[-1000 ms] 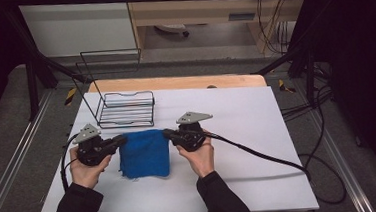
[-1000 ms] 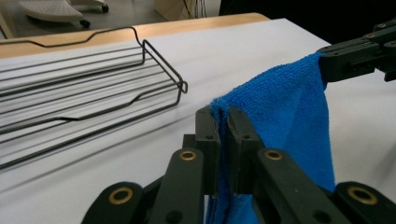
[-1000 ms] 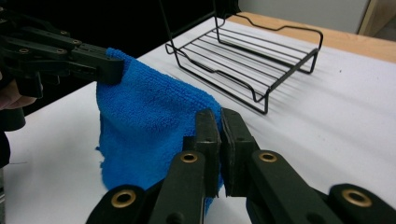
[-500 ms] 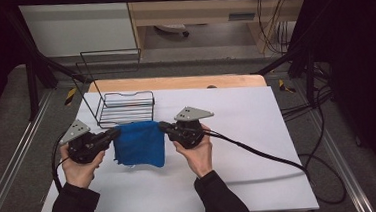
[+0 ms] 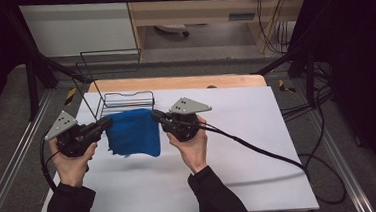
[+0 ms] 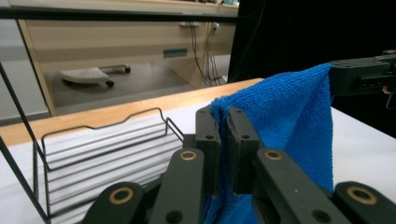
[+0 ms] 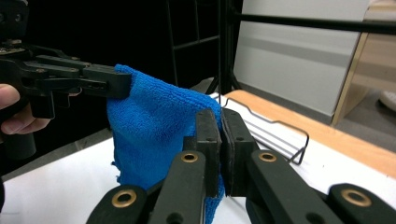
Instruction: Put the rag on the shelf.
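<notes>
Blue cloth (image 5: 132, 132) lifted off the worktop (image 5: 259, 146) now, stretched between left gripper (image 5: 102, 126) and right gripper (image 5: 157, 115), jaws pinching top corners, wire rack (image 5: 125, 101) just behind toward far edge.

The left hand-held gripper (image 6: 223, 140) comes up from the bottom middle of the frame, jaws pinched tight on a corner of the blue cloth (image 6: 289, 121). Cloth hangs to the right, its far top corner clamped by the right hand-held gripper (image 6: 362, 77) at the right edge. Wire rack (image 6: 100, 149) sits lower left on the white table (image 6: 359, 135).
</notes>
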`<state>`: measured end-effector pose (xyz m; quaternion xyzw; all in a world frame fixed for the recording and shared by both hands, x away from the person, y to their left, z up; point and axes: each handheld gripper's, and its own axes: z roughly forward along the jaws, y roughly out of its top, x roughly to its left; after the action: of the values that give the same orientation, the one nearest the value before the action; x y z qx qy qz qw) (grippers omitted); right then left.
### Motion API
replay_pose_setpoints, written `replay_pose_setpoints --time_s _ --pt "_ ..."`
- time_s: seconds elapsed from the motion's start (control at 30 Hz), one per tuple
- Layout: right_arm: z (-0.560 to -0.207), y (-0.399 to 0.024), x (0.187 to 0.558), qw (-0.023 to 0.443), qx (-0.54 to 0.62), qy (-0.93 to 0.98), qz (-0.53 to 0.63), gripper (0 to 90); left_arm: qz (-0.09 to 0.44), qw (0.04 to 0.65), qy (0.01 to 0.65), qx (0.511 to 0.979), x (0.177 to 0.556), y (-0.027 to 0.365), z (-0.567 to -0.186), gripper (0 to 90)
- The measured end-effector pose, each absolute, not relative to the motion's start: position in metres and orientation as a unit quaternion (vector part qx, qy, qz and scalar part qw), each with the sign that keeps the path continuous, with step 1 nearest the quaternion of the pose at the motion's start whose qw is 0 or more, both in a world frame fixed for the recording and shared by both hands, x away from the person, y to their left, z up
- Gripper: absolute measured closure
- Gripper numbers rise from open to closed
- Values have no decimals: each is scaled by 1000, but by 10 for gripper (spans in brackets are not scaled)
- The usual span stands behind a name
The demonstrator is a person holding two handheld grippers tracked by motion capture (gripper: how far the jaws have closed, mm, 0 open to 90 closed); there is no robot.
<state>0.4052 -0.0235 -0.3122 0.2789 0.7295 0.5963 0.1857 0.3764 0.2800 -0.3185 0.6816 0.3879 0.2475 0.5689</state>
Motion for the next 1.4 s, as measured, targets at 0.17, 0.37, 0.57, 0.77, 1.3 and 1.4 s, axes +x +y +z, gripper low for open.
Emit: replay_pose_setpoints --time_s 0.17,0.37,0.57,0.77,1.3,1.4 --pt "-301 -17 408 200 273 720 606 877 258 584 383 668 380 286 -310 847" --pt "-286 -7 414 215 261 714 613 877 273 600 381 649 384 297 -294 849" --pt "-269 1 420 227 251 708 620 877 290 607 377 636 390 302 -276 851" --pt "-254 6 424 244 244 697 628 878 298 622 374 621 398 304 -264 851" --pt "-220 18 442 267 235 659 663 878 318 650 366 585 417 312 -230 852" --pt "-211 21 447 269 235 658 663 878 323 651 365 582 421 313 -222 852"
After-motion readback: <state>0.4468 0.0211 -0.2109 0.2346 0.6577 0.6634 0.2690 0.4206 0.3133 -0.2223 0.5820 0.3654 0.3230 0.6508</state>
